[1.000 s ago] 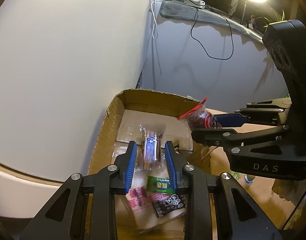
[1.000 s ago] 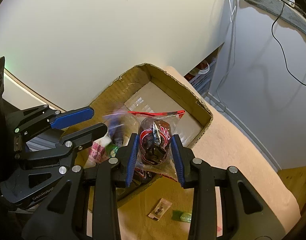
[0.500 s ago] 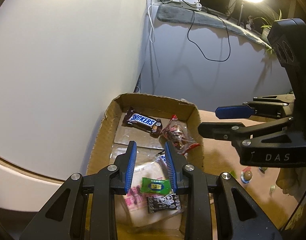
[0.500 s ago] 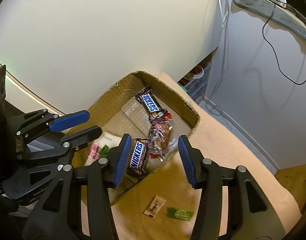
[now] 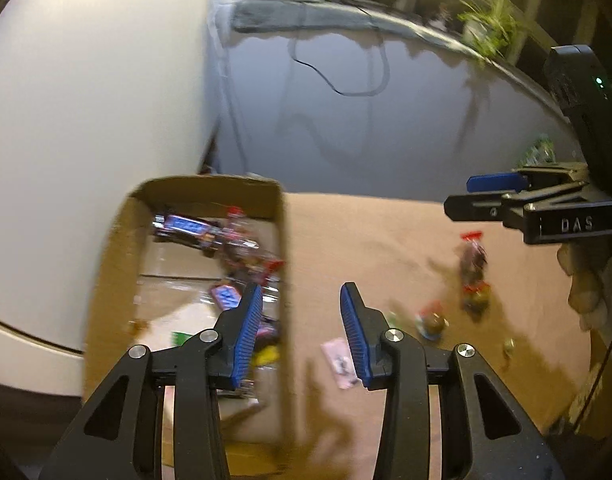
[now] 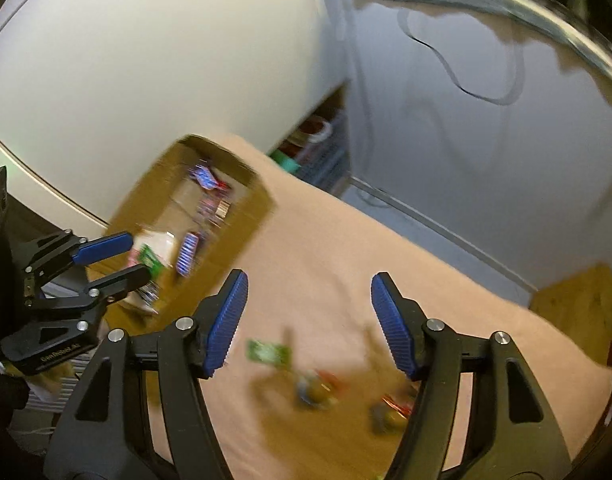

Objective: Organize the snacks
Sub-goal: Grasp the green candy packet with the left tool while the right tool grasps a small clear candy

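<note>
Beige cloth [image 6: 346, 264] carries loose snacks [image 5: 472, 272] beside the cardboard box [image 5: 284, 240]. Both the left gripper [image 5: 300, 332] and right gripper [image 6: 308, 318] are empty, jaws opening. Each should probably settle squarely over one wrapper before closing.

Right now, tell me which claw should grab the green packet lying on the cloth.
Right claw: opening, empty, the green packet lying just below its spread fingers. The left claw, also empty, straddles the cardboard box wall.

box [image 5: 284, 240]: left on table [image 5: 366, 232], wrappers [image 5: 210, 232] inside | loose snacks [image 5: 472, 276]: right, seemingly scattered
</note>
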Tool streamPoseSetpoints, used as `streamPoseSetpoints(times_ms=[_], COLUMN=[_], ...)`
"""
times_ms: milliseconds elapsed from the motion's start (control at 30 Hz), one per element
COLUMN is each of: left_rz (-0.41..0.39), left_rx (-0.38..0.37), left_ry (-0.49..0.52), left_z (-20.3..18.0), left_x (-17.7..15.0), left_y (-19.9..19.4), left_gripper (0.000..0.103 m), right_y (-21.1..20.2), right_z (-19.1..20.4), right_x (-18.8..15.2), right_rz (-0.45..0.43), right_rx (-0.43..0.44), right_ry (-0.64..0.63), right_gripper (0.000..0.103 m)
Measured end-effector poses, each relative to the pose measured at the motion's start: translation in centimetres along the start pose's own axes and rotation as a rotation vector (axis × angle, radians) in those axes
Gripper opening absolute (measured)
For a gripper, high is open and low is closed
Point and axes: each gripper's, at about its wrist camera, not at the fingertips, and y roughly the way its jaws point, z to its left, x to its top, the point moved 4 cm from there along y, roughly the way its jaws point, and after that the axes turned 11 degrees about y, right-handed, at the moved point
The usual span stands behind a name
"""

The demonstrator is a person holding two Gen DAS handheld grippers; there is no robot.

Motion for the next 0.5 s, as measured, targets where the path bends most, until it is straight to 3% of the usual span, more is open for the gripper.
streamPoseSetpoints(times_ms=[233,500], left_rz=[0.064,0.157], left_rx=[-0.077,-0.118], left_ry=[0.108,0.202], left_z=[-4.8,-7.5], left_x=[-0.6,-1.2], left_y=[2.4,5.9], left_gripper=[0.039,0.039], right_y=[-0.6,-0.6], right_z=[-6.3,-10.2], right_x=[-3.8,-10.7], right_rz=[0.045,0.126], right_rx=[-0.058,-0.101], right_ry=[0.096,0.161], right_gripper=[0.067,0.067])
